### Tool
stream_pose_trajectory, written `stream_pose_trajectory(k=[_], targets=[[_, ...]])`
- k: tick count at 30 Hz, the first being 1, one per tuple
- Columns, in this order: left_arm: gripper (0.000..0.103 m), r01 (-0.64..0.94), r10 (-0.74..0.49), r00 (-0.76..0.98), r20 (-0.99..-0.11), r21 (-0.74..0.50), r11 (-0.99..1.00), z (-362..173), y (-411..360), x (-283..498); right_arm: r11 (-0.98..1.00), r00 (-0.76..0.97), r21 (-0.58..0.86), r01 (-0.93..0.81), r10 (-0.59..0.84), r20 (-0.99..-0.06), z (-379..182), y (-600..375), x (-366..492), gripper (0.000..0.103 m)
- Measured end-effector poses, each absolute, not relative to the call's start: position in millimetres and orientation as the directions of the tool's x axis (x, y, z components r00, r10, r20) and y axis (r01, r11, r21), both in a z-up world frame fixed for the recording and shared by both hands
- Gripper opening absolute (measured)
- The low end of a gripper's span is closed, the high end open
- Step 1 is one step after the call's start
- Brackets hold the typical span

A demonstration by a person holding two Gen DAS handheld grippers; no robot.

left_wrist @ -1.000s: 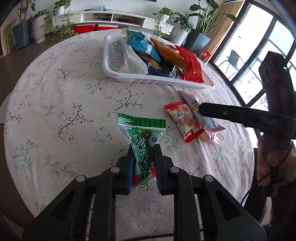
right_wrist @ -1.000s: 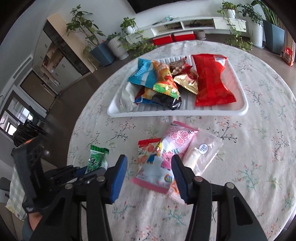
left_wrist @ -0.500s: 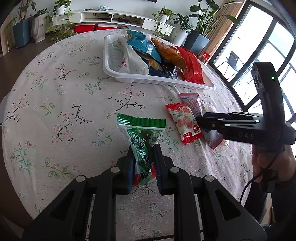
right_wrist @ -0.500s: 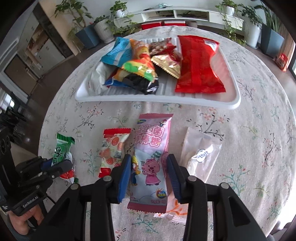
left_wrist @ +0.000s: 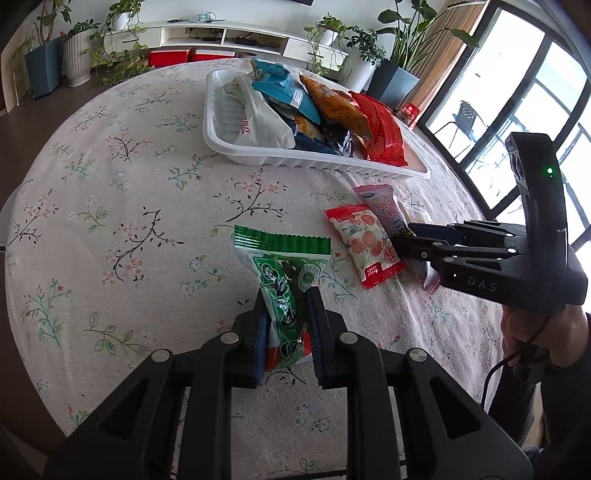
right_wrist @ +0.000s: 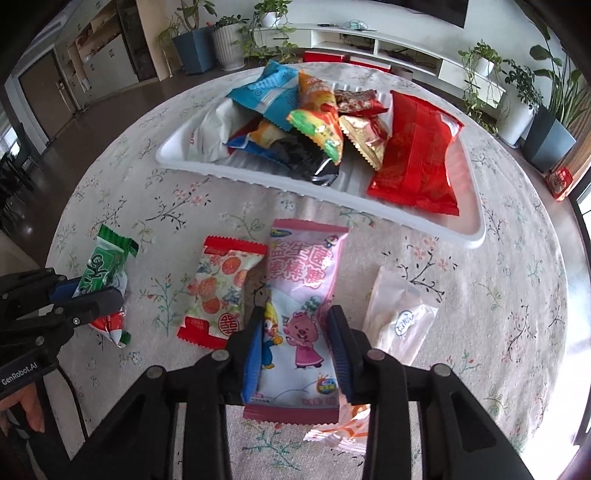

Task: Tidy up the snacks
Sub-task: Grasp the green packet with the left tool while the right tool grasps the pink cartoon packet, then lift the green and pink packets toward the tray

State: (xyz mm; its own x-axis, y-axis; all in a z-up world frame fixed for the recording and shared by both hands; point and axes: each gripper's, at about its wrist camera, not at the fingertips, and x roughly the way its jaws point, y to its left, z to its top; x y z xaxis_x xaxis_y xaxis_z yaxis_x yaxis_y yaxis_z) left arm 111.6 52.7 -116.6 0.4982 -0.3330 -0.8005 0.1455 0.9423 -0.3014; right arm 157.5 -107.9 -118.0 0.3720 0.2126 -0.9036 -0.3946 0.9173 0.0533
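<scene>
My left gripper [left_wrist: 286, 299] is shut on a green snack packet [left_wrist: 284, 273] and holds it over the flowered tablecloth; it also shows in the right wrist view [right_wrist: 105, 273]. My right gripper [right_wrist: 297, 314] straddles a pink snack packet [right_wrist: 301, 295] lying on the cloth, its jaws close to the packet's sides and nearly touching it. A red-and-white packet [right_wrist: 219, 291] lies left of the pink one, a pale translucent packet [right_wrist: 400, 317] right of it. A white tray [right_wrist: 476, 236] at the back holds several snack bags.
The round table's edge curves close on all sides. Potted plants [left_wrist: 48, 62] and a low white shelf [left_wrist: 229, 33] stand beyond it. Tall windows [left_wrist: 517, 110] are on the right. An orange-and-white wrapper [right_wrist: 347, 424] lies under my right gripper.
My right gripper has swung from the red-and-white packet to the pink one, come down over it and narrowed its jaws. My left gripper has kept still with the green packet.
</scene>
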Motion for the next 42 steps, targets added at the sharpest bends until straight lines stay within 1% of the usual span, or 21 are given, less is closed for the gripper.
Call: stream_pose_trajectory(k=[2,7,10,16,24,34,42], targets=[[0.017,0.146,-0.332,0.499,-0.800,-0.300,0.943,-116,53,112,0.921,0.369,0.088,-0.378,0.237,-0.899,-117,-114,159,0.031],[0.017,0.147,-0.332,0.501,-0.799,-0.299,0.943,-116,51,110,0.923,0.378,0.144,-0.356,0.283,-0.881,-113,-125,160,0.020],[0.017,0.149,-0.331,0.503,-0.798,-0.297,0.943,-115,49,110,0.922,0.381,0.175,-0.346,0.309,-0.872,-110,-127,158,0.017],[0.017,0.153,-0.327,0.506,-0.798,-0.290,0.945,-113,48,110,0.909,0.377,0.247,-0.335,0.370,-0.849,-106,-133,152,0.015],[0.017,0.160,-0.322,0.517,-0.793,-0.280,0.947,-106,44,111,0.883,0.426,0.336,-0.329,0.456,-0.781,-78,-153,142,0.015],[0.017,0.174,-0.317,0.533,-0.785,-0.265,0.948,-96,40,116,0.879,0.458,0.372,-0.297,0.473,-0.752,-65,-175,141,0.015],[0.017,0.190,-0.318,0.567,-0.760,-0.255,0.948,-71,39,137,0.888,0.505,0.389,-0.247,0.460,-0.730,-52,-206,157,0.015]])
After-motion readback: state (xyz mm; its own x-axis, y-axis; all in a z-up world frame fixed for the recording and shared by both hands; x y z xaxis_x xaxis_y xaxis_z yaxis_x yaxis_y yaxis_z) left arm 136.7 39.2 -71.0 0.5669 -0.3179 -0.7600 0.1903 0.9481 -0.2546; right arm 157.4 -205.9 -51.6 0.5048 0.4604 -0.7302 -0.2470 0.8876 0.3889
